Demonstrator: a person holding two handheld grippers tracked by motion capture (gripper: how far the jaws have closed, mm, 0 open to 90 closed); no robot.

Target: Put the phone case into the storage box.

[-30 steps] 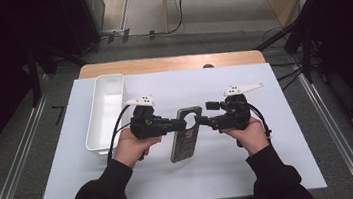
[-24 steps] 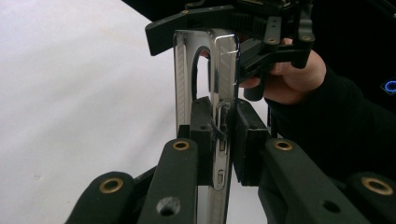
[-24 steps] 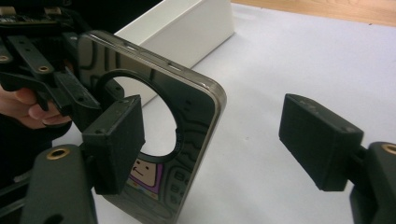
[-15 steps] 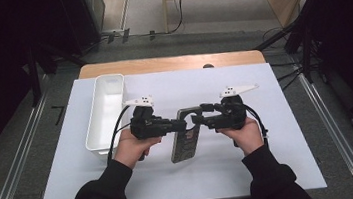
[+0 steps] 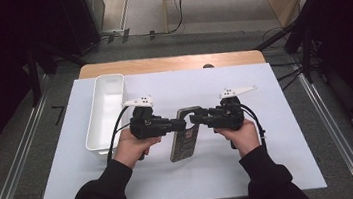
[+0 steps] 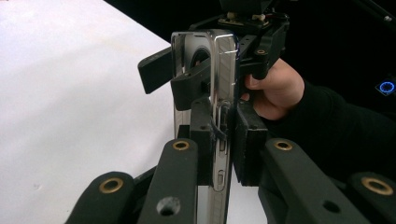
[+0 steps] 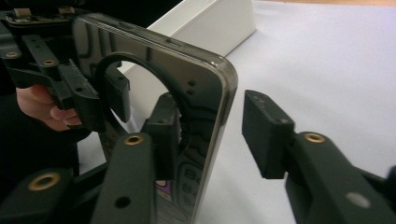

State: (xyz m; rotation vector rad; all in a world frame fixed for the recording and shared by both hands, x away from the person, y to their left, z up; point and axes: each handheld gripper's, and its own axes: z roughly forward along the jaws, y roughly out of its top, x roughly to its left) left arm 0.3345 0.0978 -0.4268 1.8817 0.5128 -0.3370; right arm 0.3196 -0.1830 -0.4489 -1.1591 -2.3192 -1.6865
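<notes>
Phone [image 5: 185,139] is pinched by left gripper [image 5: 181,124] fingers beside the white tray [image 5: 108,112]; right gripper [image 5: 196,118] fingers, just closing, are spread around it.

The high view looked forward and down from above the person's side, taking in the whole desk [image 5: 273,169]. Each claw view rode close behind its own black jaws, facing the opposite claw. All three shared the phone [image 5: 185,140] [image 6: 219,140] [image 7: 187,107] between the left claw [image 5: 181,124] and right claw [image 5: 195,116] (very near).
</notes>
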